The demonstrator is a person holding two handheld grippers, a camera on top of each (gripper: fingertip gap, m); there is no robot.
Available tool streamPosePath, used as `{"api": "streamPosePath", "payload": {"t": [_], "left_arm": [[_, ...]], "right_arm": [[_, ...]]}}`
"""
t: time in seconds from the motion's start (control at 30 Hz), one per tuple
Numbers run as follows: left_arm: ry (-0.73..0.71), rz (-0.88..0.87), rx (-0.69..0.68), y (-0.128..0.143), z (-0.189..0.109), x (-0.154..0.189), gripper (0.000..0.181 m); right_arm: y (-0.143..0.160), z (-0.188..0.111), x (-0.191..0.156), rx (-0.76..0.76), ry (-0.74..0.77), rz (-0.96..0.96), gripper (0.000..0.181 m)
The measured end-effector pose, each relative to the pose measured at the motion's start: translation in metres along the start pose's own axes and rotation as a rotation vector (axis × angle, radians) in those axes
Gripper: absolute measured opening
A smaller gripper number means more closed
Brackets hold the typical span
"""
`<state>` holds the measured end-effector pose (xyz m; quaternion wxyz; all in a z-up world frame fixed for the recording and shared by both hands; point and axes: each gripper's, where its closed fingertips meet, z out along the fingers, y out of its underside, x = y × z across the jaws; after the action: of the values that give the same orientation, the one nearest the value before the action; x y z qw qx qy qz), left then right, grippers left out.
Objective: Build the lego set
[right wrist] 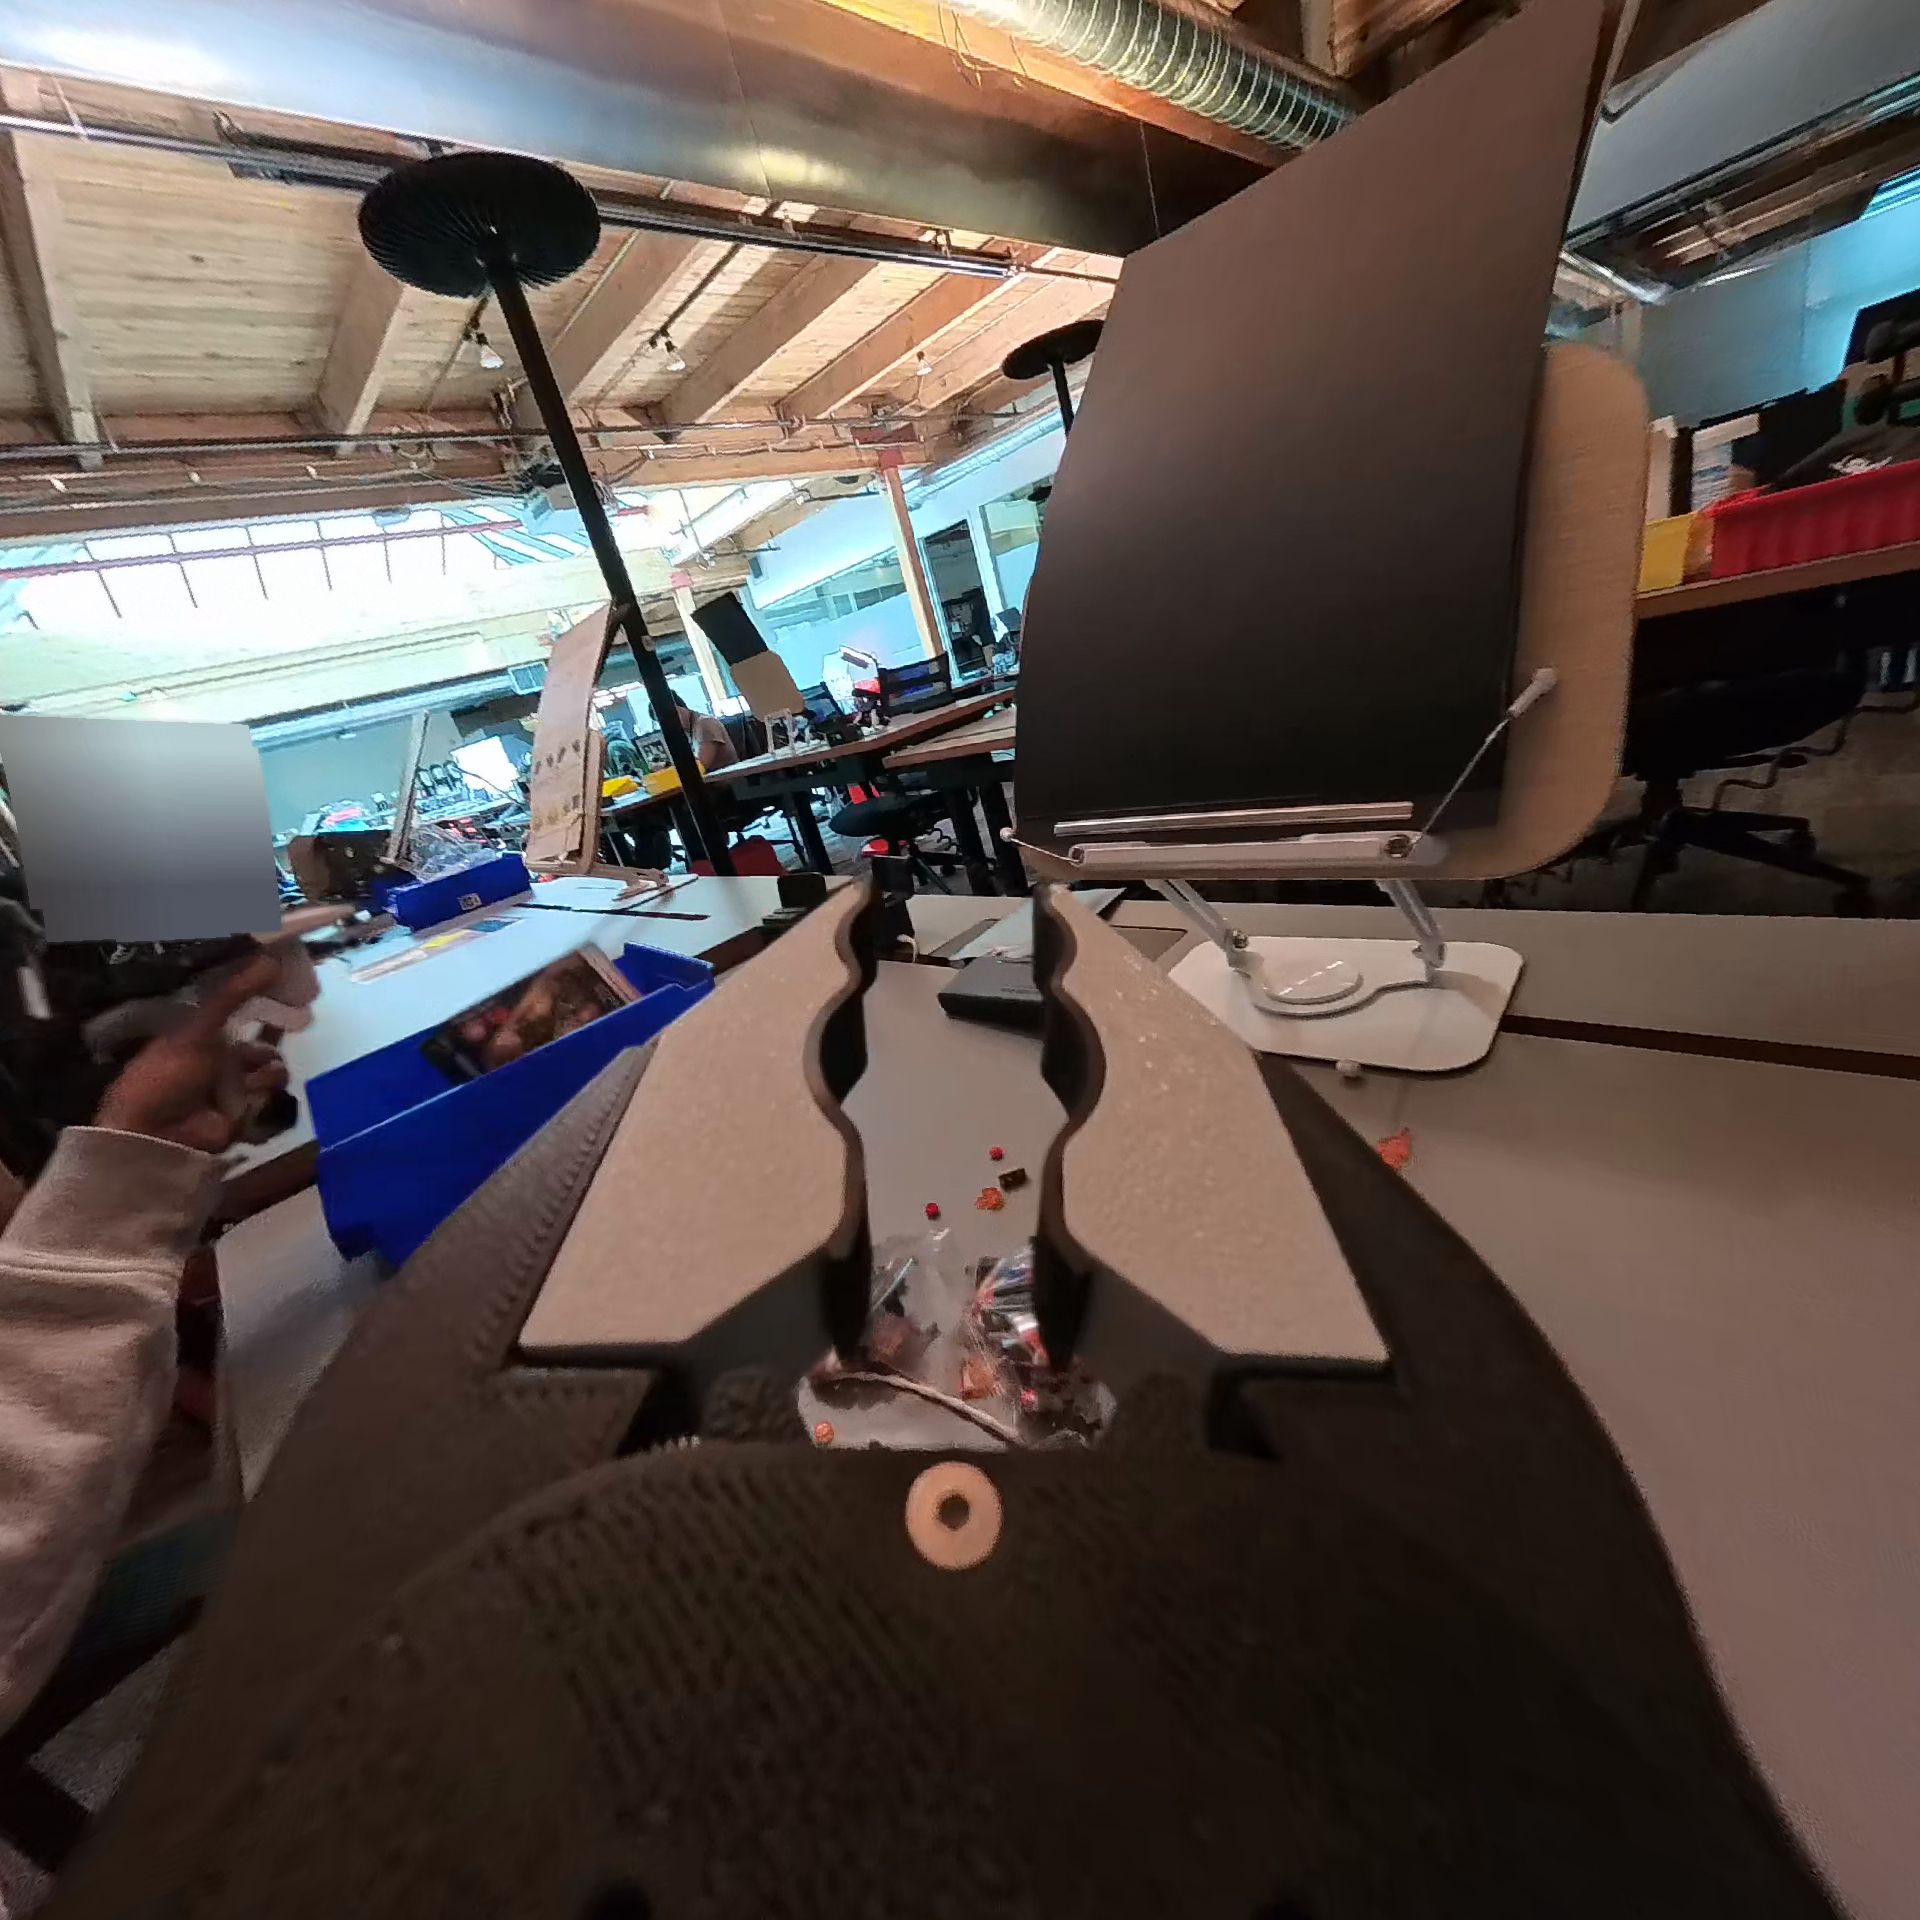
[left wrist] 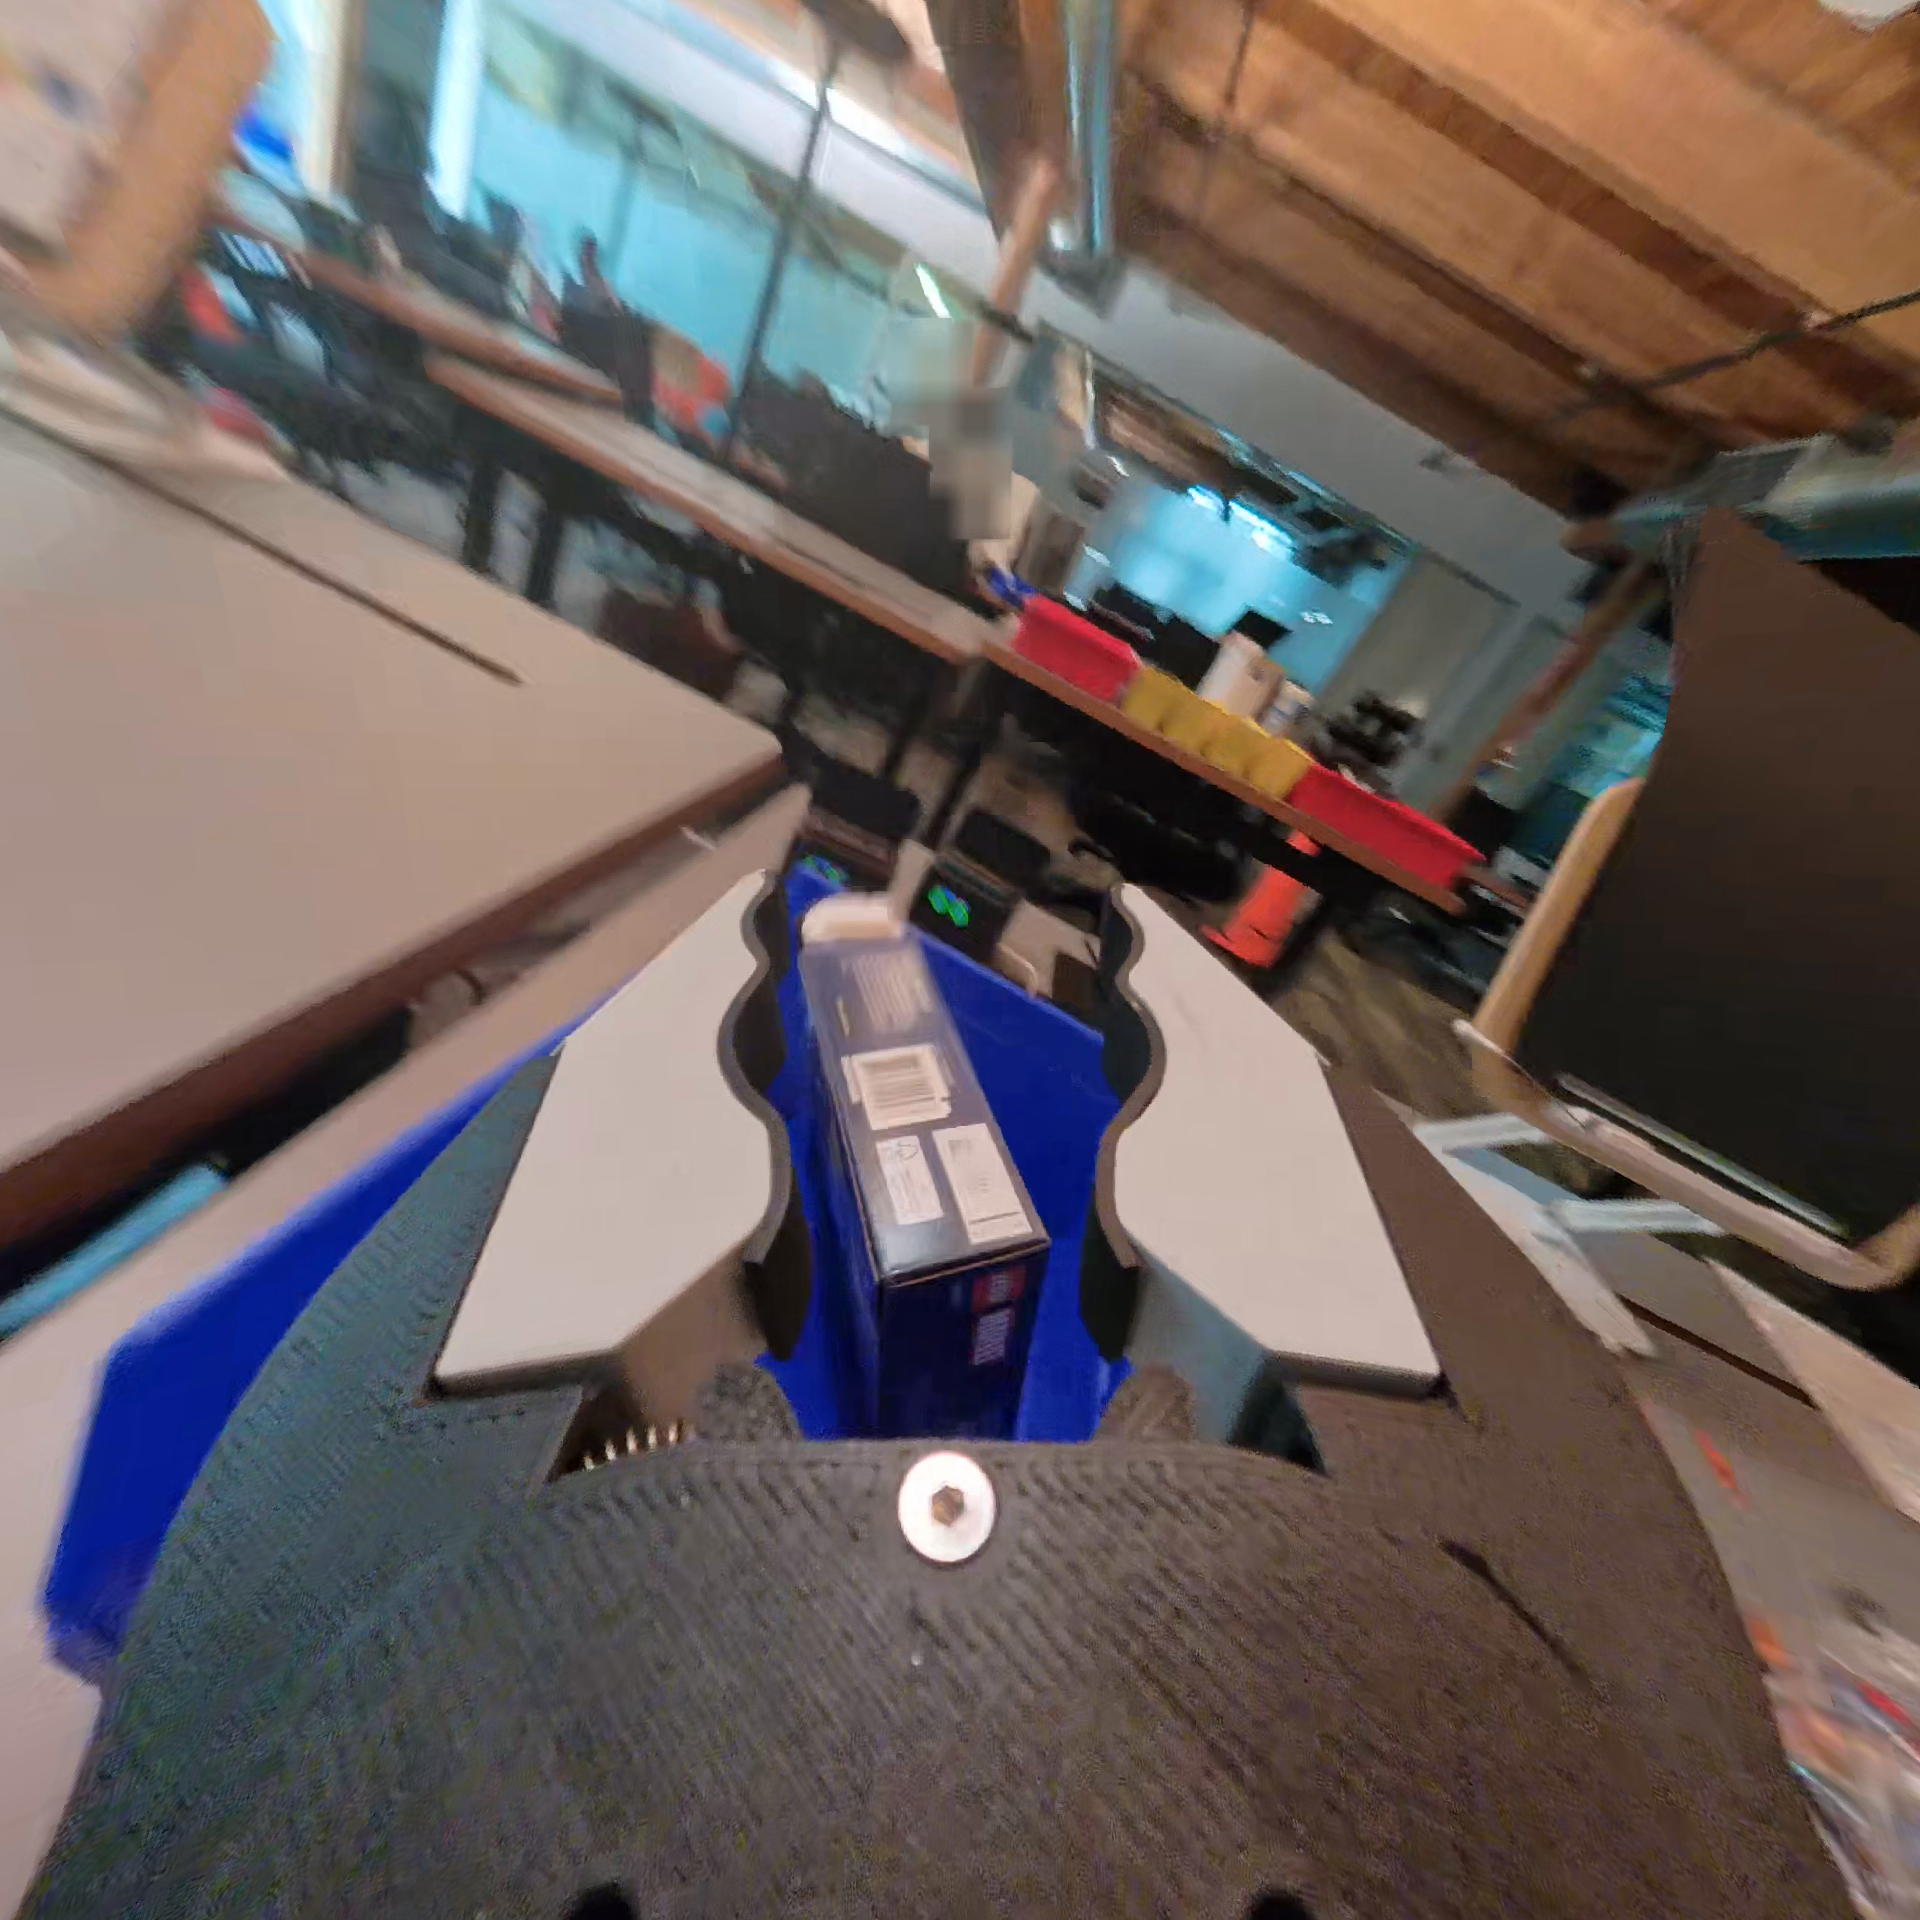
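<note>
Left gripper [left wrist: 940,914]: matte black printed body with a ribbed weave texture, flat grey fingers [left wrist: 644,1122] with wavy black inner edges. Jaws spread wide, neither touching the box between them. Left wrist view heavily motion-blurred.

Lego box [left wrist: 914,1101]: slim dark-blue cardboard carton standing on edge inside a glossy blue plastic bin [left wrist: 1049,1049]. Long axis runs away from the camera, near end low, far end raised with a pale flap at its tip. The narrow face turned up carries white stickers and a barcode. From the right wrist view the same bin [right wrist: 499,1132] sits at the left on the grey tabletop [right wrist: 1558,1247], the box [right wrist: 530,1003] leaning out of it with its printed face up.

Right gripper [right wrist: 951,925]: same build, jaws parted with a narrow gap, holding nothing. Below it, near the fingers' base, crinkled clear plastic bags of small parts [right wrist: 966,1314] lie on the table; a few loose red and dark lego pieces [right wrist: 992,1179] scattered just beyond.

Far right: black flat panel [right wrist: 1299,520] tilted back on a white metal folding stand [right wrist: 1340,977].

Left edge: a person's hand [right wrist: 197,1070] and grey knit sleeve [right wrist: 83,1299].
</note>
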<state>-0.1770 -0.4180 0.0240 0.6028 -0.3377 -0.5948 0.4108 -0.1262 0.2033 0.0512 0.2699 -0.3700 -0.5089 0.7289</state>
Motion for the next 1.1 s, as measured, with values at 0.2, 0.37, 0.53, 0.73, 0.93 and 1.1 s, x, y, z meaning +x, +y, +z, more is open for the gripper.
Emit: {"api": "streamPosePath", "payload": {"t": [0.2, 0.37, 0.53, 0.73, 0.93, 1.1], "left_arm": [[0.398, -0.128, 0.063, -0.026, -0.024, 0.104, 0.053], [0.751, -0.039, -0.315, 0.075, -0.022, 0.221, 0.05], [0.882, 0.147, -0.709, 0.234, -0.026, 0.284, 0.055], [1.019, 0.299, -0.808, 0.324, -0.051, 0.329, 0.053], [1.0, 0.407, -0.693, 0.323, -0.039, 0.344, 0.051], [1.006, 0.282, -0.739, 0.332, -0.052, 0.352, 0.052]], "right_arm": [[0.024, 0.012, 0.002, -0.064, -0.004, 0.004, 0.028], [0.057, 0.022, 0.018, -0.168, 0.051, -0.044, 0.028], [0.102, 0.026, 0.043, -0.337, 0.148, -0.189, 0.032], [0.138, 0.034, 0.058, -0.517, 0.138, -0.225, 0.042], [0.118, 0.056, 0.056, -0.479, 0.09, -0.236, 0.043], [0.137, 0.055, 0.057, -0.498, 0.106, -0.246, 0.041]]}}
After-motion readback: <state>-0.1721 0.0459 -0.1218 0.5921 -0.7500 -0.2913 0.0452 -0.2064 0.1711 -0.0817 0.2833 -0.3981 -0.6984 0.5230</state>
